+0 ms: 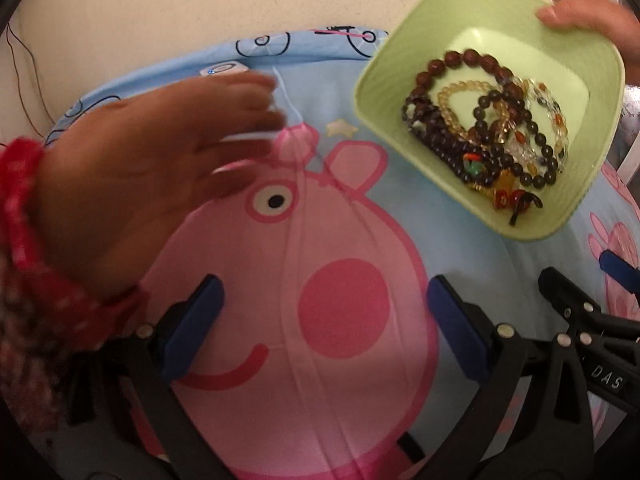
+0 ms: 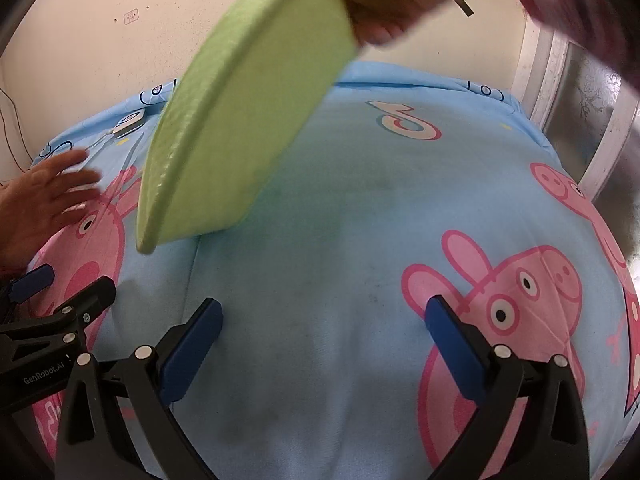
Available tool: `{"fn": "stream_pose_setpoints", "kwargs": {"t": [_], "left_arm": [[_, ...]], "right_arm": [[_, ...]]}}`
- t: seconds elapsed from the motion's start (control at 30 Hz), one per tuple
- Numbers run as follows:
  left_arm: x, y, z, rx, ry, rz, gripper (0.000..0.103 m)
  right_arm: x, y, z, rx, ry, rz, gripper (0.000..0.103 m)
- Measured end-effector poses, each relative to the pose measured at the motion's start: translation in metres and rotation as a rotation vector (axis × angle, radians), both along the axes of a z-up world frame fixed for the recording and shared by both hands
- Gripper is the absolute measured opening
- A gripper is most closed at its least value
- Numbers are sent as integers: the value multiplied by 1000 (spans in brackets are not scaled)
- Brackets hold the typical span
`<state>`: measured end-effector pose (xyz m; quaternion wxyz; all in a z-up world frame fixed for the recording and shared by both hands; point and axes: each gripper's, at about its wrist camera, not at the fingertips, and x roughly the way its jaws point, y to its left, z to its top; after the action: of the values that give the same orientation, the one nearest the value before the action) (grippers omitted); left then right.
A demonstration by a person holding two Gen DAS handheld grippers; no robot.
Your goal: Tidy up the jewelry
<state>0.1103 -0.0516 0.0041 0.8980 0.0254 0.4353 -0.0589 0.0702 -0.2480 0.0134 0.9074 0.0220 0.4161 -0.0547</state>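
A light green square bowl (image 1: 568, 92) is held tilted above the cloth by a bare hand (image 1: 592, 20) at its far rim. Inside lies a heap of bead bracelets (image 1: 492, 128): dark brown, amber, clear and black beads. In the right wrist view I see only the bowl's green underside (image 2: 240, 120). My left gripper (image 1: 324, 328) is open and empty above the pink pig print. My right gripper (image 2: 320, 344) is open and empty above the blue cloth. Another bare hand (image 1: 152, 160) with a red cuff hovers left of the bowl.
A blue cartoon-pig cloth (image 2: 340, 280) covers the surface. A small white device (image 1: 222, 69) lies near the cloth's far edge. A cream wall stands behind and a metal frame (image 2: 560, 92) at the right. The right gripper's fingers (image 1: 568, 292) show in the left wrist view.
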Motion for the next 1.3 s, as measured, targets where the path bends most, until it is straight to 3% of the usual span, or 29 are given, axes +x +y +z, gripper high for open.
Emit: {"fn": "stream_pose_setpoints", "kwargs": {"t": [1.3], "left_arm": [[1,1,1,1,0,0,98]], "right_arm": [[1,-1,4,-1,1,0,80]]}}
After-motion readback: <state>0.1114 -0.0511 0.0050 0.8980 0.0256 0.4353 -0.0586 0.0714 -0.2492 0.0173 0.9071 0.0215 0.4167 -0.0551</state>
